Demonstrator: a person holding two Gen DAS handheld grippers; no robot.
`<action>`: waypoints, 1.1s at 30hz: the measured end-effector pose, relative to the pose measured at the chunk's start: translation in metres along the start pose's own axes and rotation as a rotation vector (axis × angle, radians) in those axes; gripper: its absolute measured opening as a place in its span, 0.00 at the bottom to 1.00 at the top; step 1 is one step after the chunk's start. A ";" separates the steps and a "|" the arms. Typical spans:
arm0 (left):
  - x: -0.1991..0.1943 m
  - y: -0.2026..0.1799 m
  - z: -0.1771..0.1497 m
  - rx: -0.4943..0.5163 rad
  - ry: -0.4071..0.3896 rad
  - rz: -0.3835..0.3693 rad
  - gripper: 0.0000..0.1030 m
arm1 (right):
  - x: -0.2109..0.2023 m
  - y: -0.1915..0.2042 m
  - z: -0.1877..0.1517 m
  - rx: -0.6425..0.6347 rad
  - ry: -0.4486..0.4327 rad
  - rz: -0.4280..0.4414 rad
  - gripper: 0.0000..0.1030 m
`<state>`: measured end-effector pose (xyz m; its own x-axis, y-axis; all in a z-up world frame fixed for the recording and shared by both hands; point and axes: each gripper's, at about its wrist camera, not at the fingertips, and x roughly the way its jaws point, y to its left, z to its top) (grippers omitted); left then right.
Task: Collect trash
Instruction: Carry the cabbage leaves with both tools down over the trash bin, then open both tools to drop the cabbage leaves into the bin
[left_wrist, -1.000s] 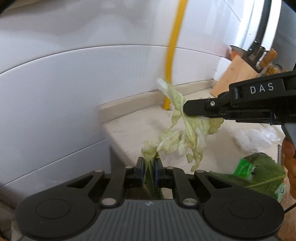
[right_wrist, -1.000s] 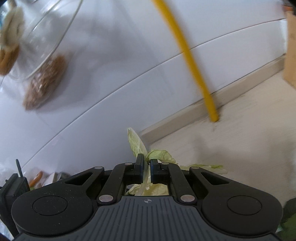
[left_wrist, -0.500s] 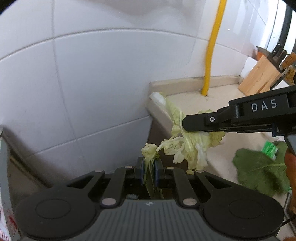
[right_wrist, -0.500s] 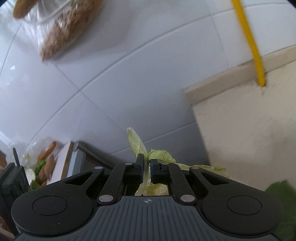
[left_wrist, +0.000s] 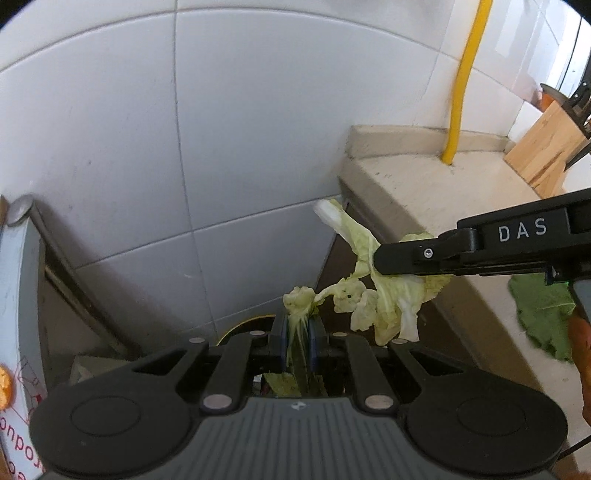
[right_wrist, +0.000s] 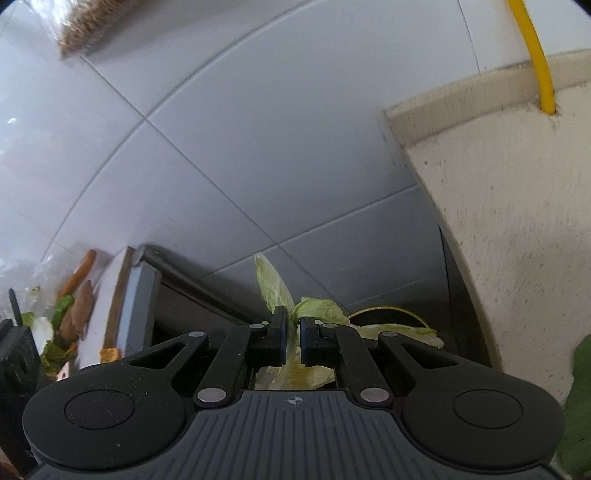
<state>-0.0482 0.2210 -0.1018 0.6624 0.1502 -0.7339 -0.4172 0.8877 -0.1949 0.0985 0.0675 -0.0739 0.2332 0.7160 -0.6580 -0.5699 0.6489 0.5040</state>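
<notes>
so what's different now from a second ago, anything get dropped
Nothing was dropped. Both grippers carried the cabbage leaves off the counter and down past its edge, into the gap by the tiled wall, where a yellow-rimmed opening now shows below. The left gripper and right gripper stay shut on the leaves. The dark green leaf stays on the counter.

light: soft daylight, brightest at upper right
shadow: dark gap below the counter (left_wrist: 424, 192)
edges: fisheye bending, black corners
blur: slight
</notes>
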 end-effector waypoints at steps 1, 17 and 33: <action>0.002 0.002 -0.001 -0.001 0.006 0.000 0.08 | 0.003 -0.001 -0.001 0.006 0.007 -0.002 0.09; 0.043 0.012 -0.008 0.005 0.113 0.035 0.23 | 0.063 -0.017 -0.016 0.089 0.119 -0.079 0.22; 0.049 0.010 -0.009 0.015 0.132 0.015 0.38 | 0.031 -0.026 -0.034 0.123 0.082 -0.147 0.50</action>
<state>-0.0255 0.2337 -0.1456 0.5681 0.1052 -0.8162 -0.4160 0.8925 -0.1745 0.0940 0.0638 -0.1264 0.2395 0.5912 -0.7702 -0.4328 0.7751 0.4603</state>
